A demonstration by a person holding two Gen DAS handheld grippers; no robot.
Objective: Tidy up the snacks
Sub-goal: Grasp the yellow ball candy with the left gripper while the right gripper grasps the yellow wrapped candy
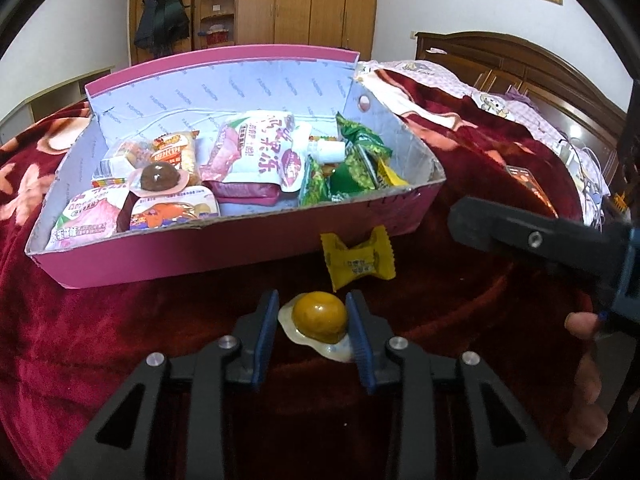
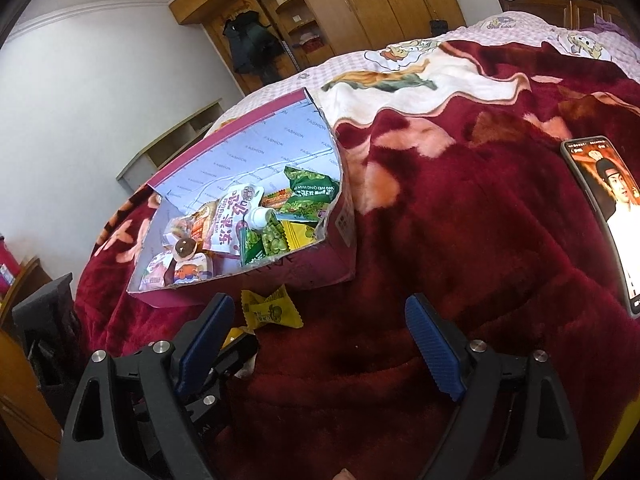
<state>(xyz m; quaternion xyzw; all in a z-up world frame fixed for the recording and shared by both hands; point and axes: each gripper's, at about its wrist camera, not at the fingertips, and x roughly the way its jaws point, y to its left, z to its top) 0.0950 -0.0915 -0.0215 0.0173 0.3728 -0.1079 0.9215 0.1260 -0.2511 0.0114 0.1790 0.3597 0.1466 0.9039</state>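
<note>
A pink cardboard box [image 1: 224, 248] lies on the red blanket and holds several snack packs; it also shows in the right wrist view [image 2: 312, 268]. An orange jelly cup [image 1: 319, 317] sits on the blanket between the blue pads of my left gripper [image 1: 314, 312], whose jaws stand close on both sides of it. A yellow wrapped candy [image 1: 360, 258] lies just beyond, in front of the box, and shows in the right wrist view [image 2: 270, 308]. My right gripper [image 2: 320, 320] is open and empty above the blanket, to the right of the candy.
A lit phone [image 2: 612, 212] lies on the blanket at the right. The red floral blanket [image 2: 460, 240] covers the bed. A wooden headboard [image 1: 500, 60] and a wardrobe [image 1: 304, 0] stand behind. Dark furniture [image 2: 44, 320] stands at the left of the bed.
</note>
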